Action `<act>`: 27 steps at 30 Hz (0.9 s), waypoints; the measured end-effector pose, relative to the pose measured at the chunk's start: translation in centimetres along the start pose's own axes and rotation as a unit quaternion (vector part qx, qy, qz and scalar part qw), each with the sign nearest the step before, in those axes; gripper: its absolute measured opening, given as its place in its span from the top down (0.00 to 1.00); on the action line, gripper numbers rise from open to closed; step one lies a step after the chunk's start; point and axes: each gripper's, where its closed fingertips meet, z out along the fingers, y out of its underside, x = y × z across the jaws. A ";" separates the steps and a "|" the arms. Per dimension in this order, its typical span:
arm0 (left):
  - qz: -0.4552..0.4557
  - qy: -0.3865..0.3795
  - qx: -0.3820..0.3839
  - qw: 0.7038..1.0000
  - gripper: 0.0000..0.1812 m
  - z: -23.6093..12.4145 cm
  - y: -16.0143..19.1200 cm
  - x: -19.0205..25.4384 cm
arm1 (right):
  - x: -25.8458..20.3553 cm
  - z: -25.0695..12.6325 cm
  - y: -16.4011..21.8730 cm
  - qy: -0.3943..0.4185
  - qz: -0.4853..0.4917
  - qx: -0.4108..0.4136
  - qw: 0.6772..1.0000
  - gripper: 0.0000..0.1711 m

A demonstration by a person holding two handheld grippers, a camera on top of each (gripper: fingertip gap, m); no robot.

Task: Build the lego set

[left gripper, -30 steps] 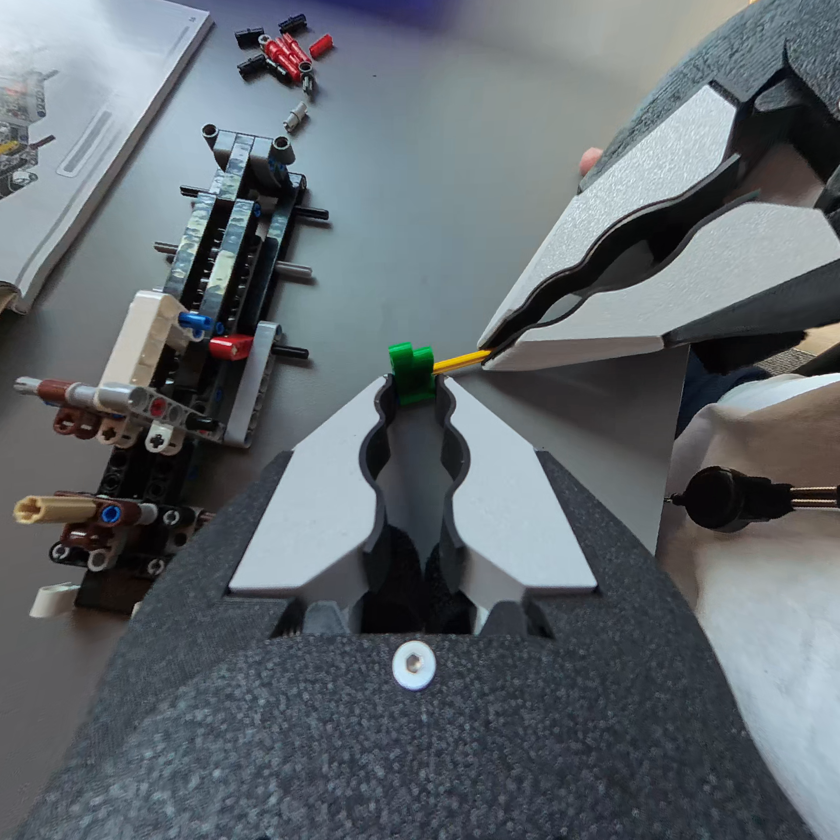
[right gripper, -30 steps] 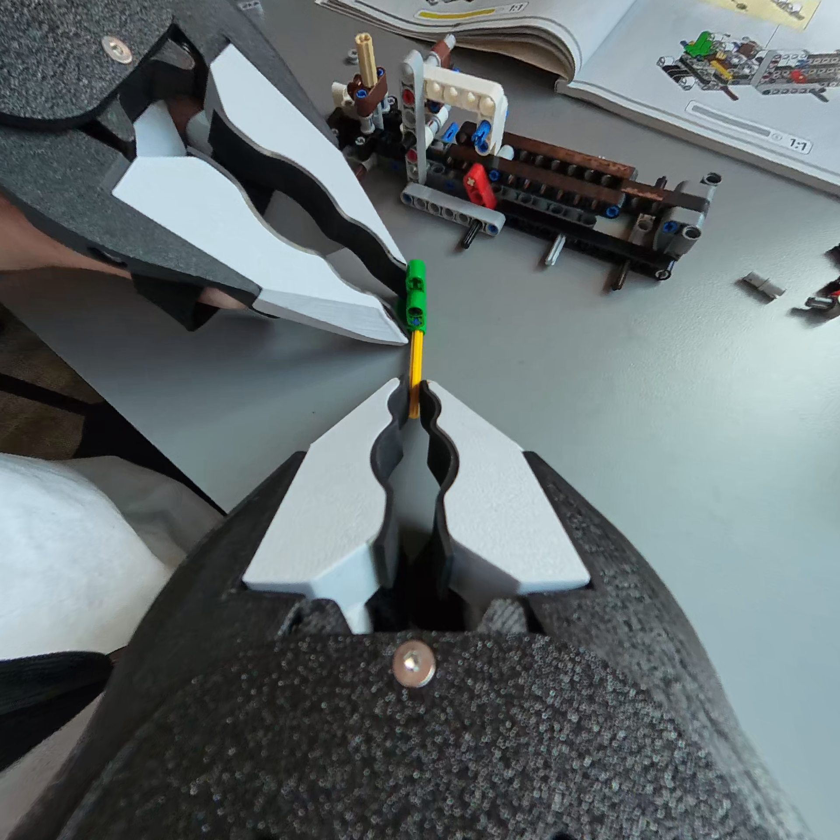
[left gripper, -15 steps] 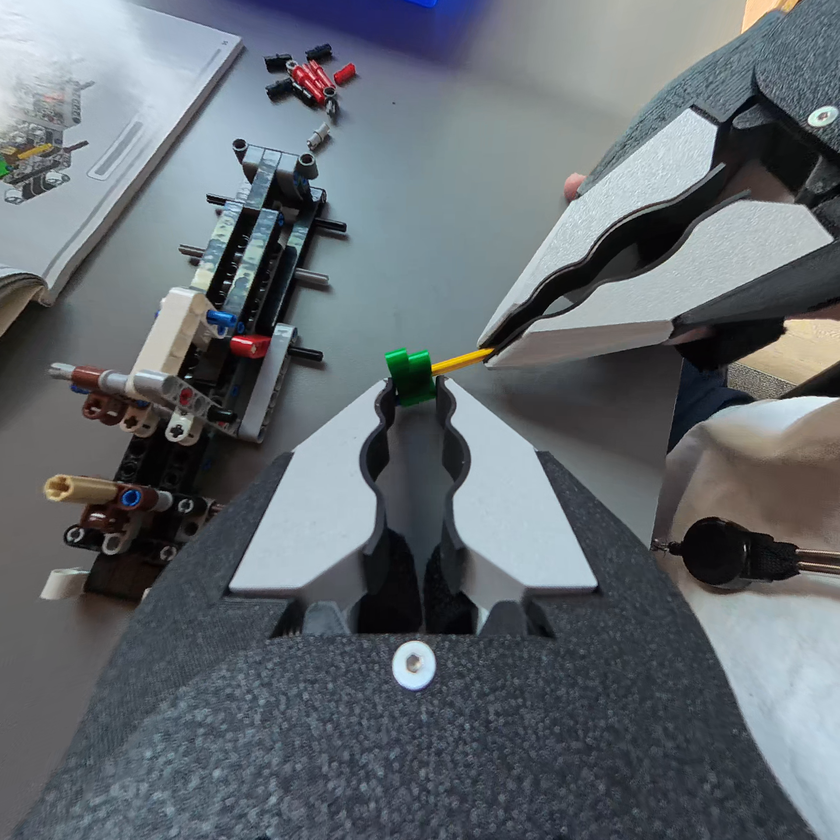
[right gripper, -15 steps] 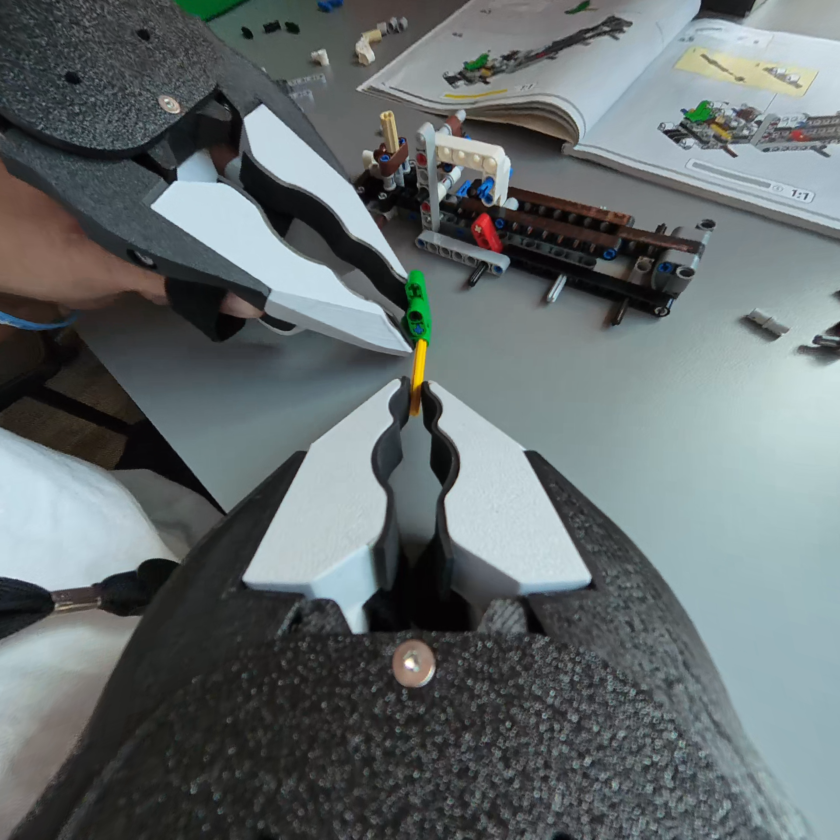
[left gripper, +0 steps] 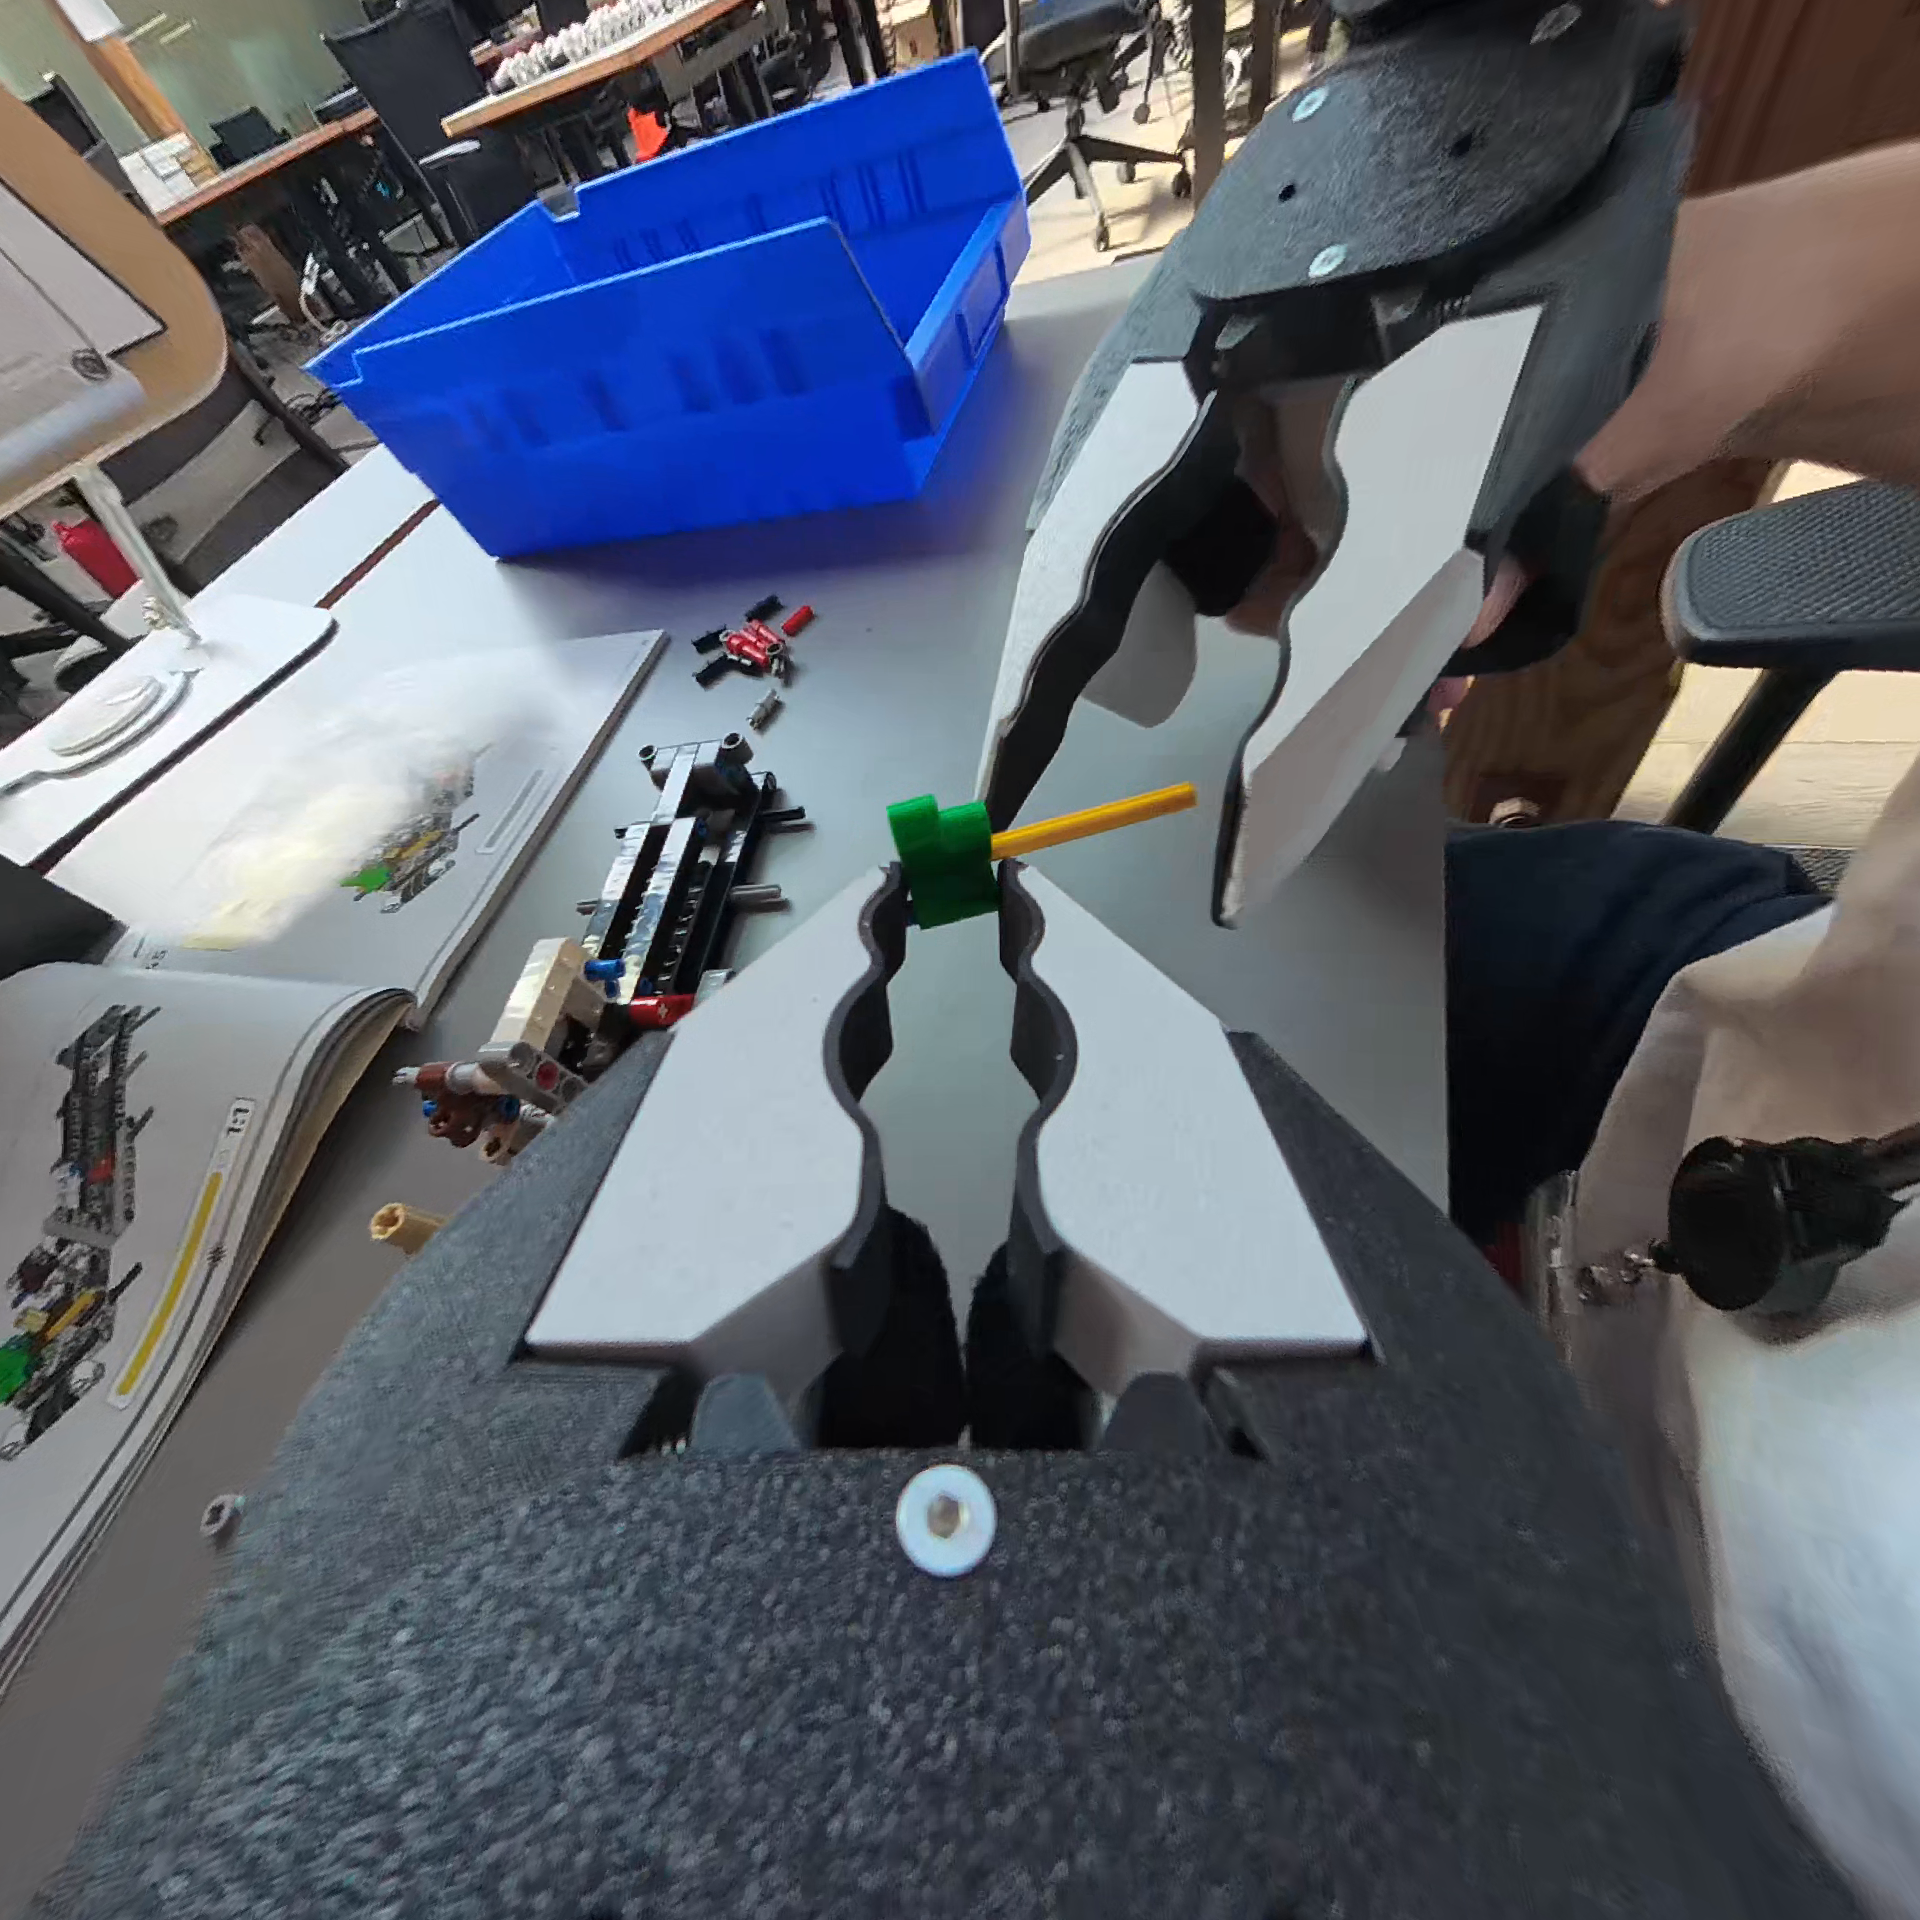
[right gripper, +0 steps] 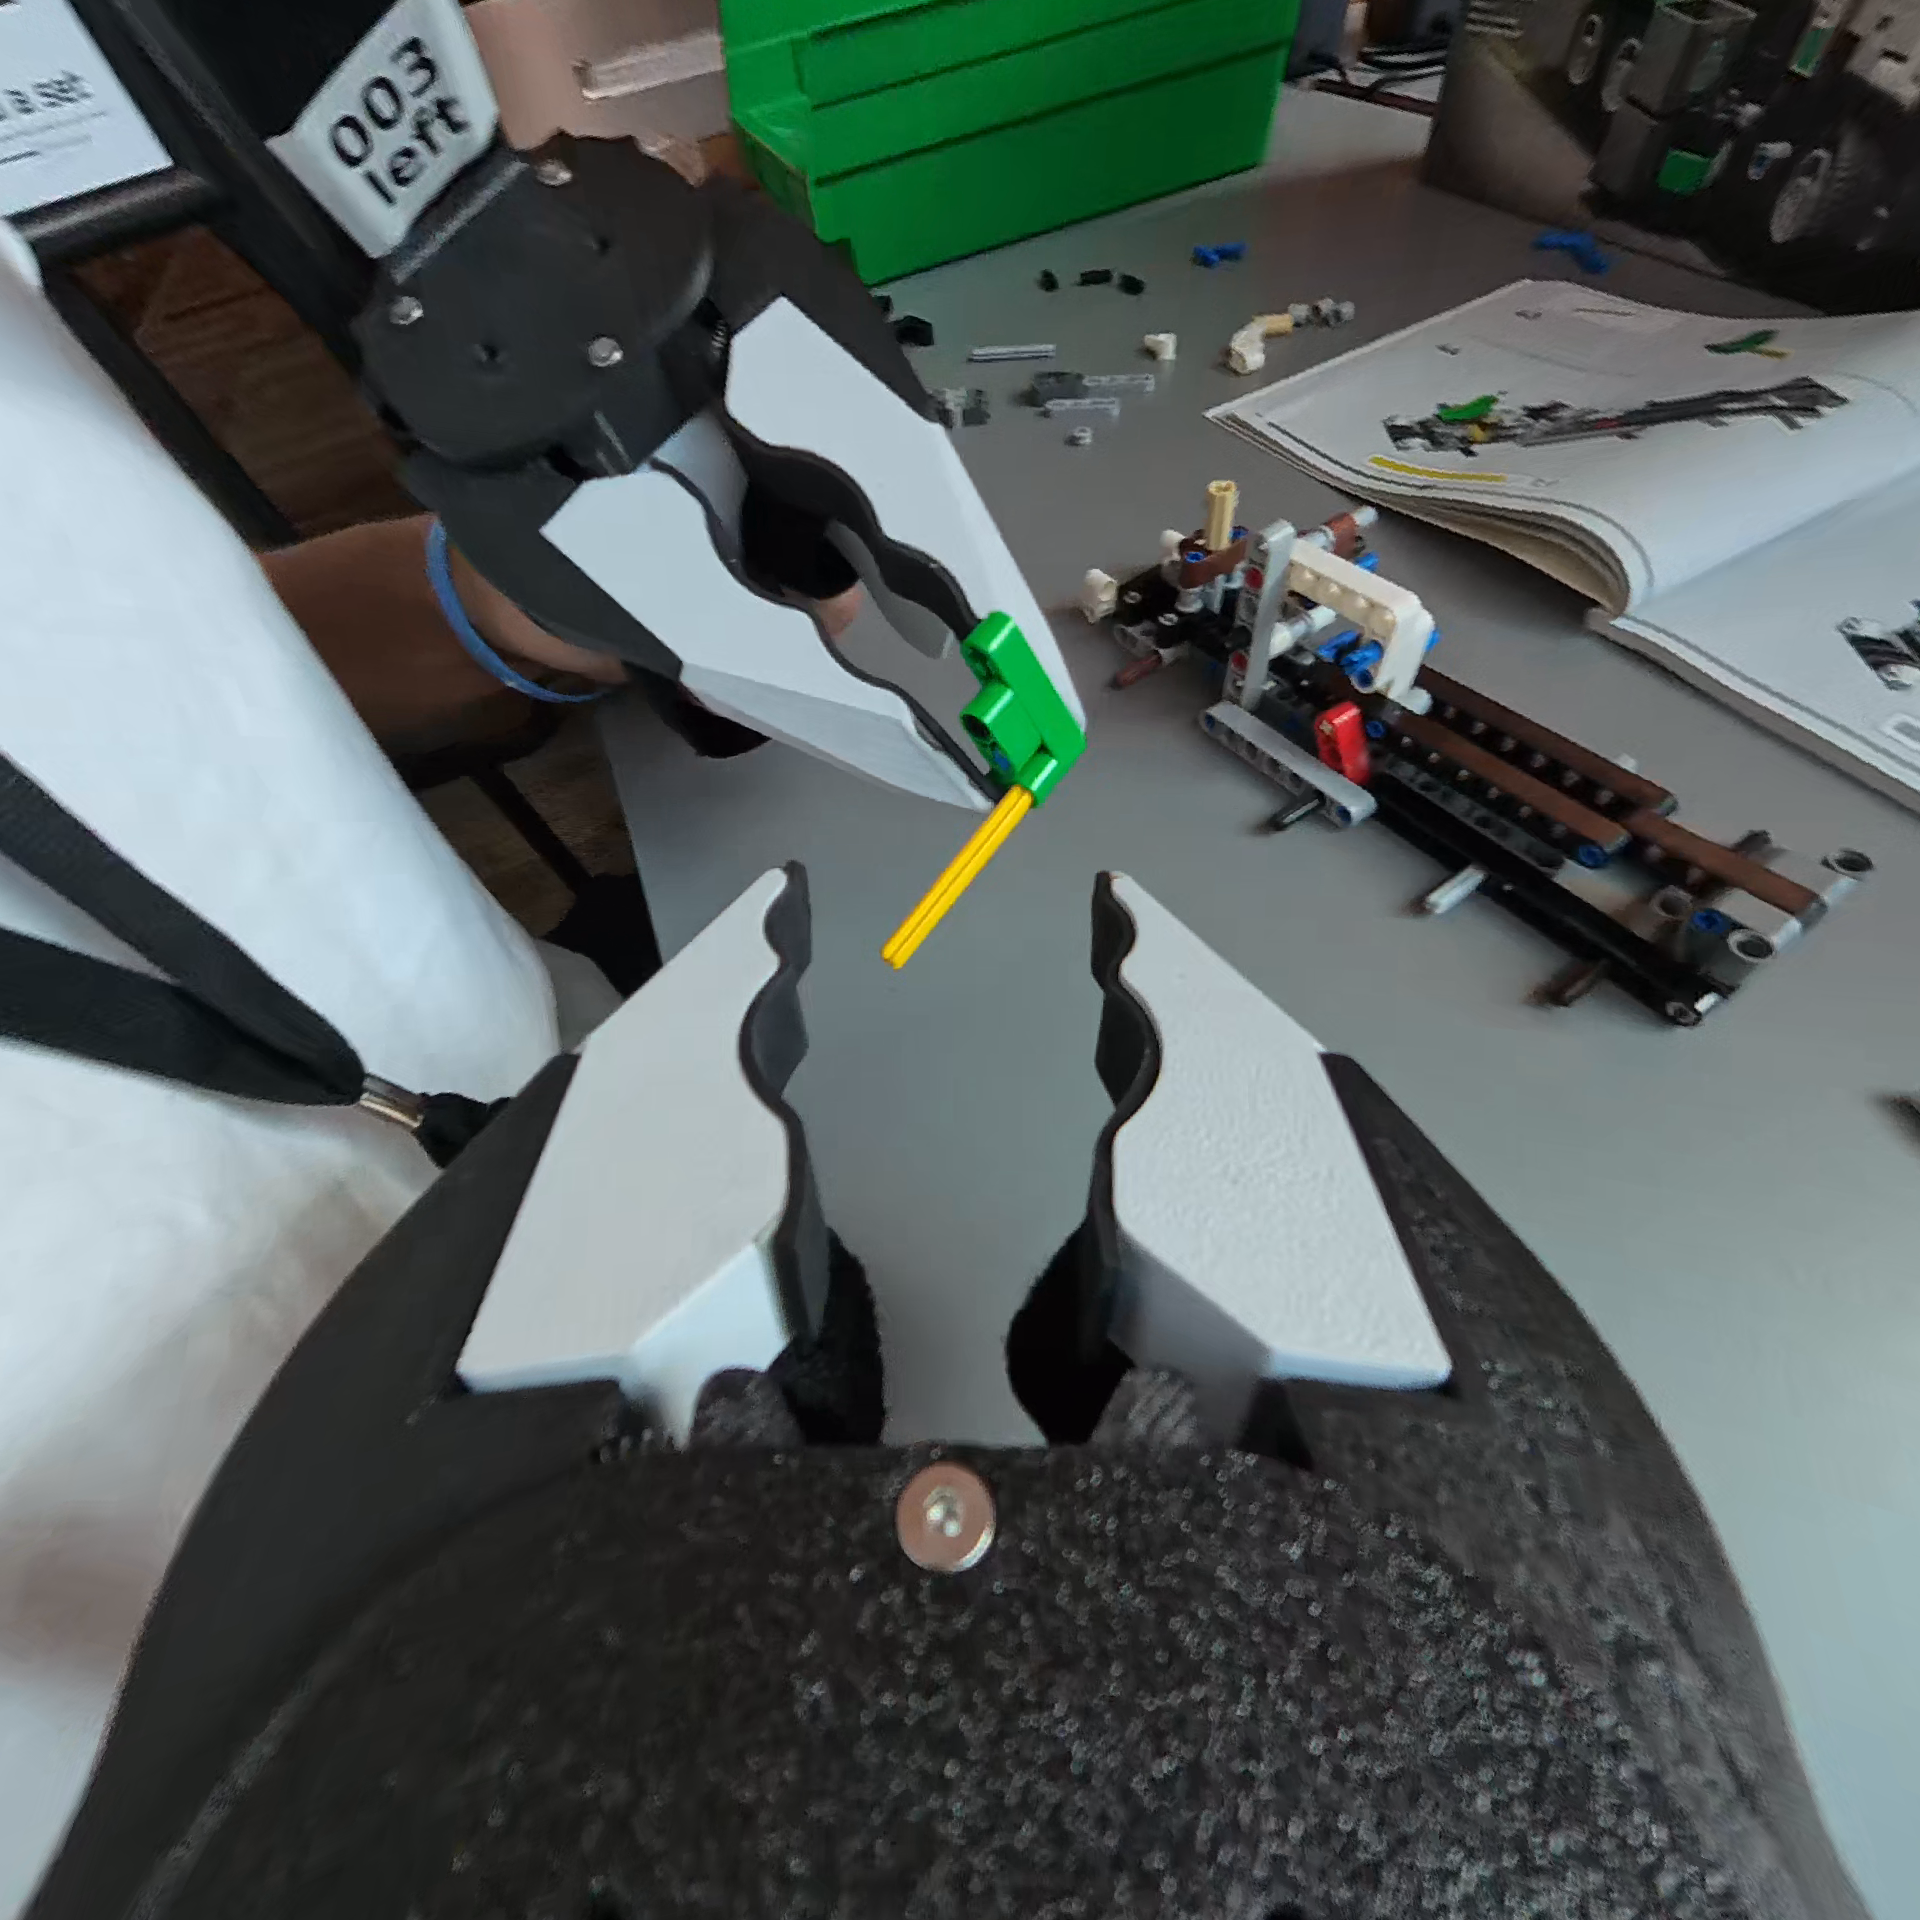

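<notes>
My left gripper is shut on a green L-shaped lego piece and holds it above the grey table. A yellow axle sticks out of the piece to the right. In the right wrist view the green piece and the yellow axle hang from the left gripper's fingertips. My right gripper is open and empty, its jaws either side of the axle's free end without touching it. The long dark lego assembly lies on the table; it also shows in the right wrist view.
An open instruction booklet lies left of the assembly. A blue bin stands at the back, with small red and black pins in front. A green bin and several loose parts show in the right wrist view. Left and right tips are no more than a few centimetres apart.
My right gripper has opened and let go of the yellow axle, which stays in the green piece. Both grippers have lifted and tilted up, so more of the room shows.
</notes>
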 end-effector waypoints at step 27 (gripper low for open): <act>-0.024 -0.065 -0.021 0.997 0.90 -0.6 0.7 -2.4 | 2.6 1.1 -0.3 0.068 -0.056 -0.043 0.995 0.98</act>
